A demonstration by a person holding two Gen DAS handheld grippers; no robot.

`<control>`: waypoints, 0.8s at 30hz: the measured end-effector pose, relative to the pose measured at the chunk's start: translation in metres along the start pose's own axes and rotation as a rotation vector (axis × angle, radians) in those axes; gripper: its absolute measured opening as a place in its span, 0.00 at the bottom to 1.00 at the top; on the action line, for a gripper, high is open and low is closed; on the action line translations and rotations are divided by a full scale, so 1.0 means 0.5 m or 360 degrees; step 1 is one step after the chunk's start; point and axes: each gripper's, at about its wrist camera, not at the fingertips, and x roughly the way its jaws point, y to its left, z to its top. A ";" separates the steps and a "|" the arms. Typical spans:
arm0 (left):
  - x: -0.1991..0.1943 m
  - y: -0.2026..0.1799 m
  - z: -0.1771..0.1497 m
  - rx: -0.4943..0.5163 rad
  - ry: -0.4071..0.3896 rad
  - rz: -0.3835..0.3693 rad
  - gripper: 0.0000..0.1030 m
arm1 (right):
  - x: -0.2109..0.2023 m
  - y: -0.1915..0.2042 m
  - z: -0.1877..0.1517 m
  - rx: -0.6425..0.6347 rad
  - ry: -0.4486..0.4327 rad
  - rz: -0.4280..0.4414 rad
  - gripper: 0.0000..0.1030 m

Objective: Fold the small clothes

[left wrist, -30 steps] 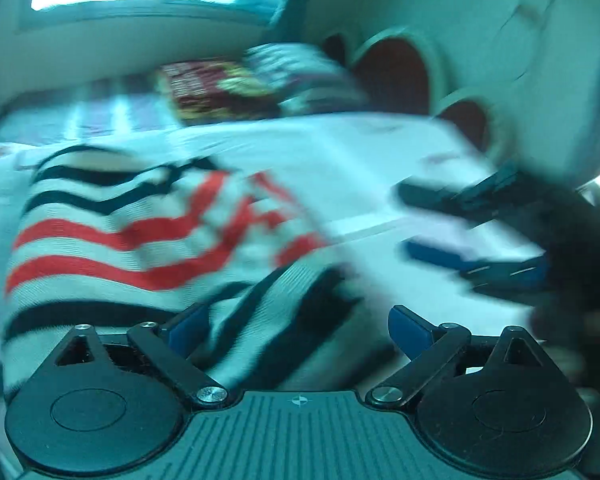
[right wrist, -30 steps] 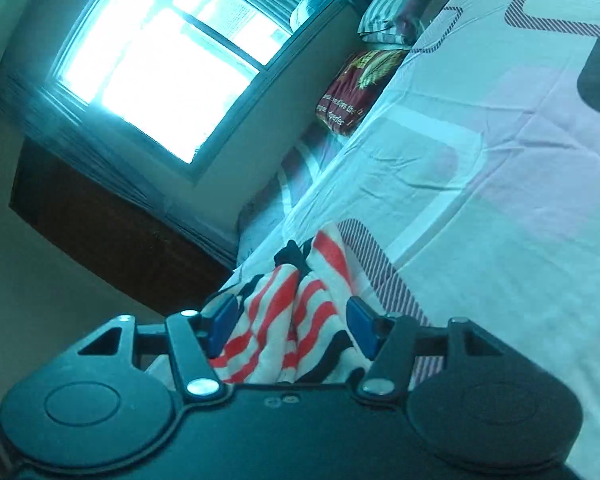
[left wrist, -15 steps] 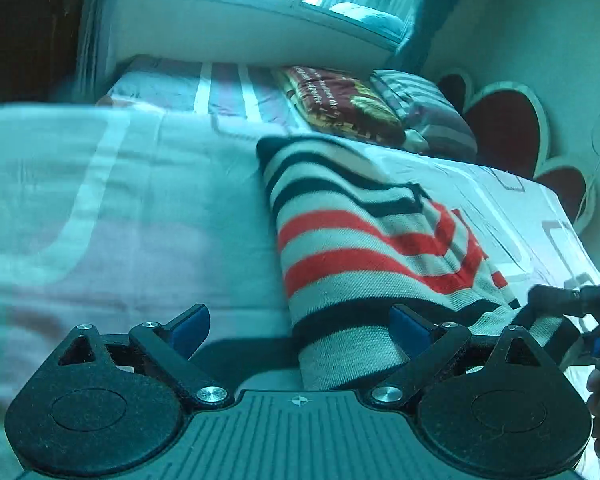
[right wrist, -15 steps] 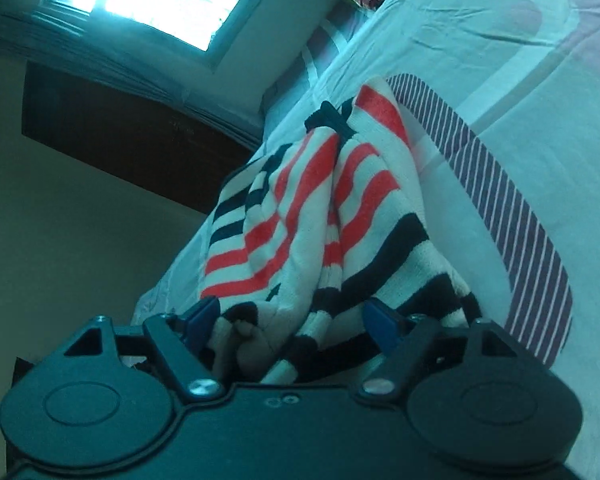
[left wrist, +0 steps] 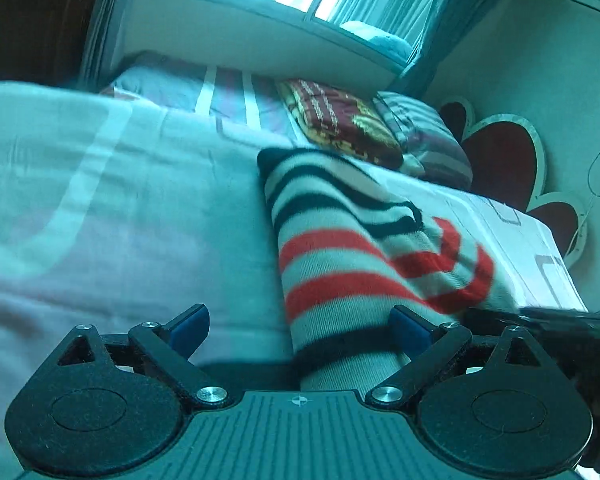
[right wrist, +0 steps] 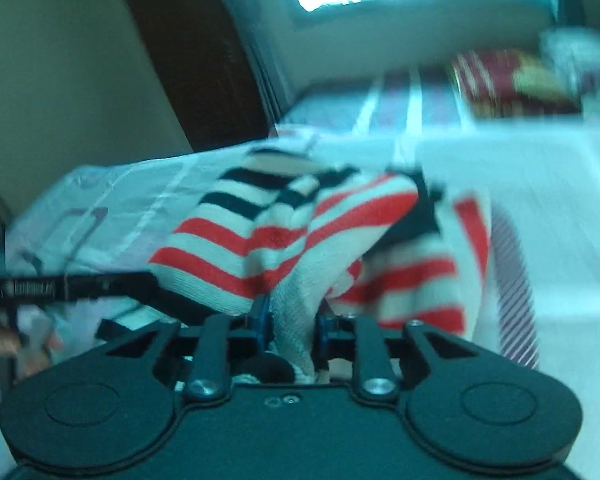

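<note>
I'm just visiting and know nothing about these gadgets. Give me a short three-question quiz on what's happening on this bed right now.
1. True or false: the right gripper has its jaws pinched on a fold of the striped sweater.
2. Multiple choice: the left gripper is (a) shut on the pillow, (b) open with the sweater's edge lying between its fingers, (c) holding a book.
3. Fill in: the sweater lies on the ____.

Key
1. True. The jaws have just closed, and cloth is bunched between them.
2. b. The blue pads stand wide apart.
3. bed.
</note>
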 end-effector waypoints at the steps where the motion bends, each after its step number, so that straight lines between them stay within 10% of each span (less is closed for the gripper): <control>1: 0.000 -0.005 0.007 -0.0004 -0.0013 -0.0001 0.93 | -0.010 0.013 0.002 -0.0110 -0.0060 -0.0046 0.21; 5: 0.010 -0.040 0.027 0.0043 -0.0033 -0.0049 0.93 | -0.059 0.003 0.009 -0.0102 -0.0245 -0.0096 0.21; 10: 0.053 -0.086 0.026 0.0139 0.0067 -0.0026 0.93 | -0.014 -0.103 -0.039 0.0245 -0.0034 -0.0158 0.21; 20: 0.071 -0.073 0.003 0.0031 0.0098 -0.0076 0.93 | -0.028 -0.127 -0.059 0.0384 -0.0132 -0.0069 0.22; 24: 0.074 -0.066 0.004 0.0021 0.0112 -0.0092 0.93 | -0.042 -0.165 -0.048 0.0454 -0.0197 0.0139 0.43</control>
